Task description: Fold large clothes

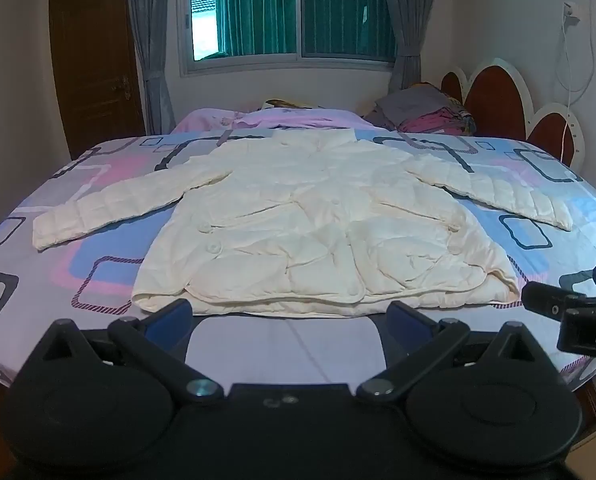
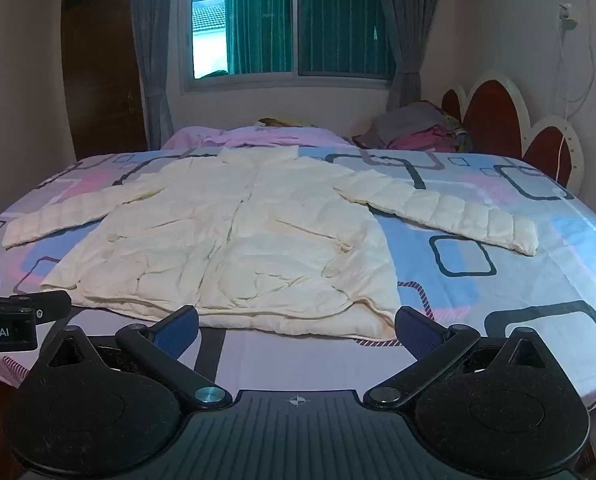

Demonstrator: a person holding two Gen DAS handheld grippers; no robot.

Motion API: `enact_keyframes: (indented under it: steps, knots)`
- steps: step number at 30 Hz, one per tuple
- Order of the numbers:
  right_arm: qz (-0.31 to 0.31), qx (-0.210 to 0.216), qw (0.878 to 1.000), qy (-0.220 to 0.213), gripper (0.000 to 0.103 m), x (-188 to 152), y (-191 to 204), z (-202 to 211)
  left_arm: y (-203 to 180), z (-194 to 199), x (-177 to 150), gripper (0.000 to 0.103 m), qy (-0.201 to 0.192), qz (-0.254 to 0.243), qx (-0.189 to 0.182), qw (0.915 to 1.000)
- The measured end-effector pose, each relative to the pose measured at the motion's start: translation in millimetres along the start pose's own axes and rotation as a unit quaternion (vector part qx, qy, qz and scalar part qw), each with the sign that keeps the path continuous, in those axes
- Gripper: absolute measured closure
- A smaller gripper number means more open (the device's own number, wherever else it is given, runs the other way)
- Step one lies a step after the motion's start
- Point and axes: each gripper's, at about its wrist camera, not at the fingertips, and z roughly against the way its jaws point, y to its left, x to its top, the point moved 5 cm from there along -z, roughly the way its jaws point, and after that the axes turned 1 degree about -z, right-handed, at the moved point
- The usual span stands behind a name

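bed (image 1: 537, 240): patterned sheet in blue, pink and grey; it carries everything, and I'm at its near edge.
jacket (image 1: 298, 232): cream quilted, spread flat, front up, sleeves out to both sides, collar at the far side, hem toward me.
my left tongs (image 1: 290, 316): released, jaws wide, nothing between them; hem lies just beyond the tips, not touching.
my right tongs (image 2: 296, 326): released, jaws wide, empty; hem just ahead, its right corner just beside my right-hand fingertip (image 2: 415, 330).
jacket vs tongs: centred ahead of the left pair, shifted left of centre for the right pair.
left view only: right tongs poke in at the right edge, beside the hem's right corner.
right view only: left tongs poke in at the left edge, near the hem's left corner; right sleeve cuff (image 2: 523, 236) shows full quilting.
clothes pile (image 1: 429, 114): far right, by the headboard (image 1: 493, 96), well apart from the jacket.
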Motion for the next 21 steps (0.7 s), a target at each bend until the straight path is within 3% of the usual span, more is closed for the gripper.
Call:
enact_keyframes:
  steps: [21]
  knots:
    - [0.001,0.002,1.000,-0.002,0.000,1.9,-2.6,1.9,-4.4,1.8,-3.0,0.000,-0.002,0.002,0.004,1.0000]
